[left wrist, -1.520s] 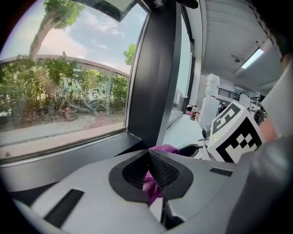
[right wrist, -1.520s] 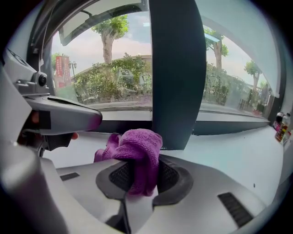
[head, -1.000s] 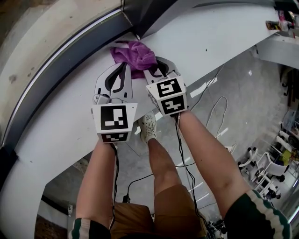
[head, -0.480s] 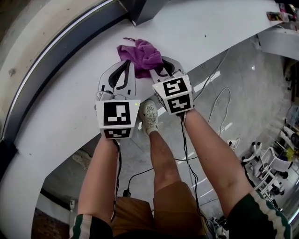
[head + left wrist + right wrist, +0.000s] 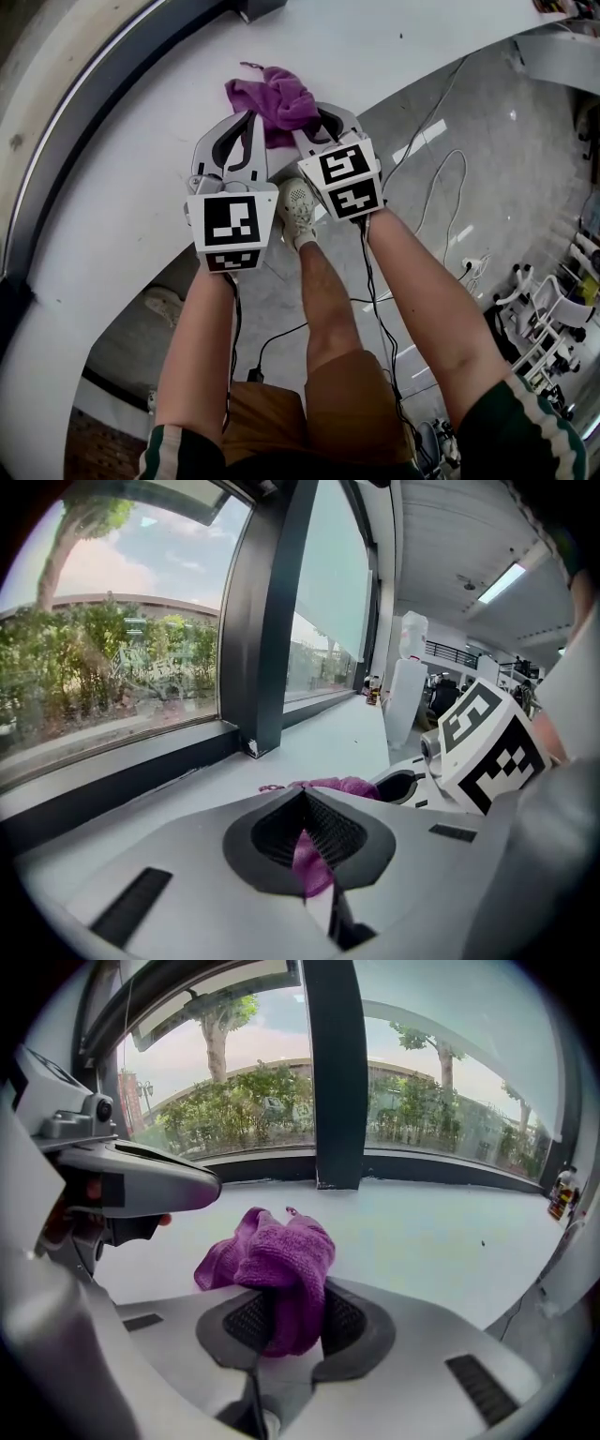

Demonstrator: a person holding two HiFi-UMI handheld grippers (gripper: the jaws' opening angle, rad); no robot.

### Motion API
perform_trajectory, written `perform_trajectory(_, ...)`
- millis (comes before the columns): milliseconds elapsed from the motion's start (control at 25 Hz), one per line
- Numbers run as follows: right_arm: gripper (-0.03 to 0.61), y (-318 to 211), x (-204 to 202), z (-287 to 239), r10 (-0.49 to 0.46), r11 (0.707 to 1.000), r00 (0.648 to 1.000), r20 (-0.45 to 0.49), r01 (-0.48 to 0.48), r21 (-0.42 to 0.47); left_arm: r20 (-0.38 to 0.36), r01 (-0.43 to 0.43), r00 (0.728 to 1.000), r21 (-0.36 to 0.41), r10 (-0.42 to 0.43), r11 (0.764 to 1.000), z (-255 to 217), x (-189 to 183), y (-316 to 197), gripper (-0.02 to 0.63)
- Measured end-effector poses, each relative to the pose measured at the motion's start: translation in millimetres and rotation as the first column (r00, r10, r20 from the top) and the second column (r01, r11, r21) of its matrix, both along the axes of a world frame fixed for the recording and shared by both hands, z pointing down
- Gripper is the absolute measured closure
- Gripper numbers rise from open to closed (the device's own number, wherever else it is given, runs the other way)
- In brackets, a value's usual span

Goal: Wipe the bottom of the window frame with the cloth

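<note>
Both grippers are down on the white surface [image 5: 394, 47] of the sill, side by side. The right gripper [image 5: 309, 127] is clenched on the purple cloth [image 5: 274, 98], with a thick fold bunched between its dark pads and the rest heaped up just ahead of the jaws. The left gripper [image 5: 249, 120] sits just beside it at the cloth's left edge. Its jaws are drawn together, and a thin strip of the purple fabric shows pinched between them. The cloth lies out on the sill, apart from the dark window frame [image 5: 112, 94] that runs along the glass. Behind the cloth, an upright dark post [image 5: 337, 1072] of the frame meets the sill.
</note>
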State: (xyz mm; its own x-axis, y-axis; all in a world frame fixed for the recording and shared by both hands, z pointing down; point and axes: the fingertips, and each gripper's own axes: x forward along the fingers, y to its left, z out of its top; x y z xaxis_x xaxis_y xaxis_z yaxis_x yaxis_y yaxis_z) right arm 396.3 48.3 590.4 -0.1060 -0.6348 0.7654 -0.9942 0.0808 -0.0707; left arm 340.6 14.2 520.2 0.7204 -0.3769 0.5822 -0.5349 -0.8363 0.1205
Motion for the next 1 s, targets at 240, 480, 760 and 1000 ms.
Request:
perform_trajectory(240, 0.474, 34.2, 0.5, 1.8, 0.017, 1.000, 1.000, 0.005, -0.017, -0.001, 0.007, -0.028, 1.000, -0.007, 0.029, 1.000, 5.8, -4.2, 35.7, 0.604)
perform_trajectory(480, 0.474, 48.1, -3.3, 1.0, 0.019, 1.000, 1.000, 0.015, -0.019, 0.003, 0.015, -0.059, 0.998, -0.043, 0.060, 0.997, 11.3, -9.2, 50.6, 0.604)
perform_trajectory(760, 0.474, 53.4, -3.8, 2.3, -0.004, 1.000, 1.000, 0.024, 0.003, 0.030, 0.042, -0.110, 0.993, -0.028, 0.111, 0.994, 13.8, -8.3, 46.8, 0.604)
perform_trajectory(1000, 0.474, 53.4, -3.8, 2.9, 0.012, 0.999, 0.999, 0.043, -0.013, 0.031, 0.044, -0.121, 0.991, -0.034, 0.123, 0.992, 13.4, -7.8, 54.6, 0.604)
